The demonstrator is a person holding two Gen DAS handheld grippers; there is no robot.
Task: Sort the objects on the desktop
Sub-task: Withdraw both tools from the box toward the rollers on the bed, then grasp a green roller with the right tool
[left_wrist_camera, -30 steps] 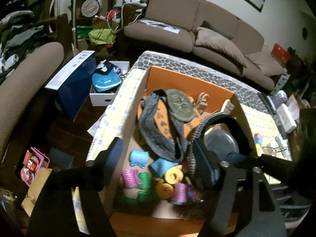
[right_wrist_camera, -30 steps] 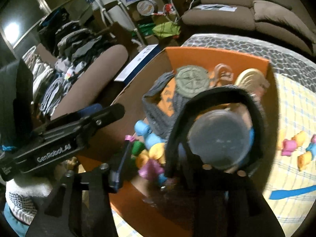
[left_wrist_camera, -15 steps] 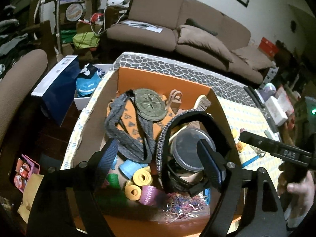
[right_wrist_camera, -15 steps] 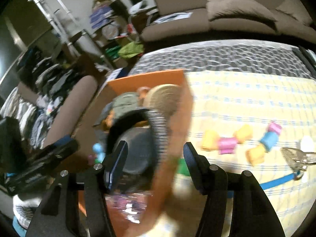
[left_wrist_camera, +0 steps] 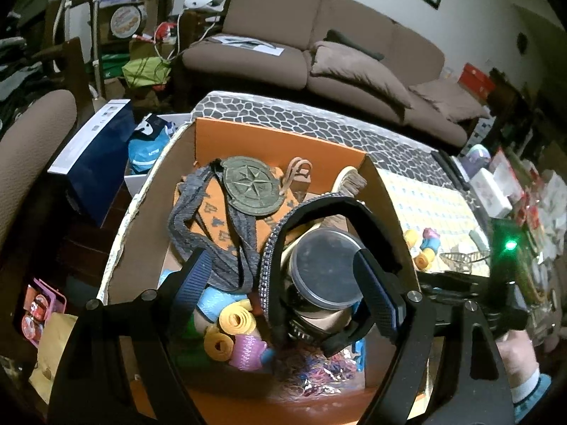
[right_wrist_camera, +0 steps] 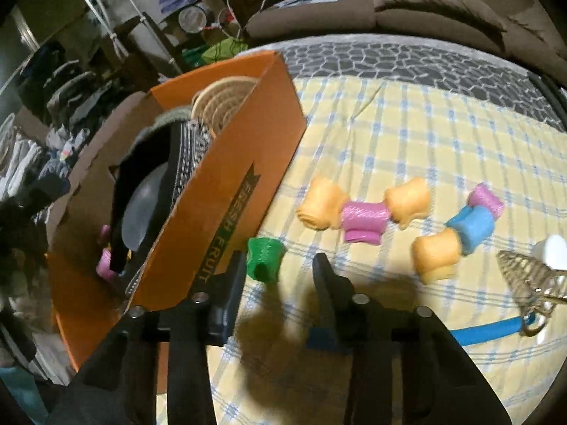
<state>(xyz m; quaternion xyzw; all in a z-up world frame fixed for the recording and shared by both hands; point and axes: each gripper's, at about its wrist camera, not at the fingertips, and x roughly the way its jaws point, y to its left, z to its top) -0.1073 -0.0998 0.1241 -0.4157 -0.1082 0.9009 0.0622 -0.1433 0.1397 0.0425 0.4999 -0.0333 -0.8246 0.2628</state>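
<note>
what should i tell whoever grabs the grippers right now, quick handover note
Left gripper: open, empty, above the orange box.
Right gripper: closing, nothing held; the green roll lies on the checked cloth by its left finger.
Done: several rolls, the headband, the jar and the compass disc are in the box.
Left: green roll, three orange, two pink, one blue roll on the cloth, plus the metal clip.
</note>
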